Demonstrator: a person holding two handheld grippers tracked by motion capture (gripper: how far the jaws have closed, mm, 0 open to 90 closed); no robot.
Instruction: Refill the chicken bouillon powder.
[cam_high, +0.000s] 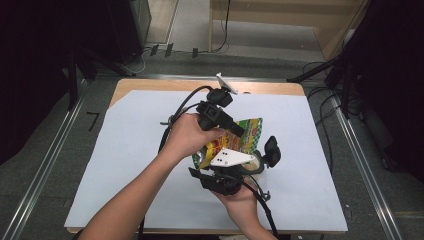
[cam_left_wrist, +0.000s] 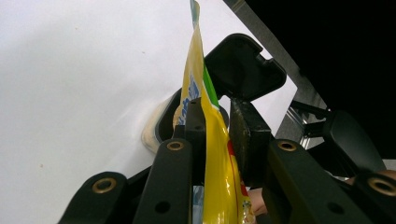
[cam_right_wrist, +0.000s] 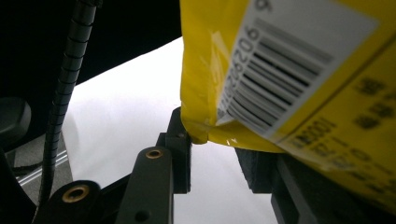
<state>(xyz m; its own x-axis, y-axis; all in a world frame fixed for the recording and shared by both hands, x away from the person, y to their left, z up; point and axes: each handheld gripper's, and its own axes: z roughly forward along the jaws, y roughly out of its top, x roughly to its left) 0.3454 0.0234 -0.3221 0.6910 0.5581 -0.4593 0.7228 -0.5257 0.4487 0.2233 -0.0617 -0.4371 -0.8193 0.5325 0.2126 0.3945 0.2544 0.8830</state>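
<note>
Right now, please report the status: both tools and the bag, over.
Left tool shut on yellow bag, bag edge-on between its pads. Right tool at the bag's lower corner, grip unclear. Bag above a black container with its lid open.

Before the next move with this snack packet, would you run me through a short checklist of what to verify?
1. The left hand-held gripper grips the packet: ok. Its jaws appear closed on the packet, which stands edge-on between them.
2. The right hand-held gripper has a grip: cannot tell. The packet's corner sits at one pad, and the packet covers the other pad.
3. The black container is open: ok. Its lid is flipped up.
4. The packet is lined up over the container: cannot tell. The container lies just beyond the packet.
5. The packet is torn open: cannot tell. No opening is visible.
</note>
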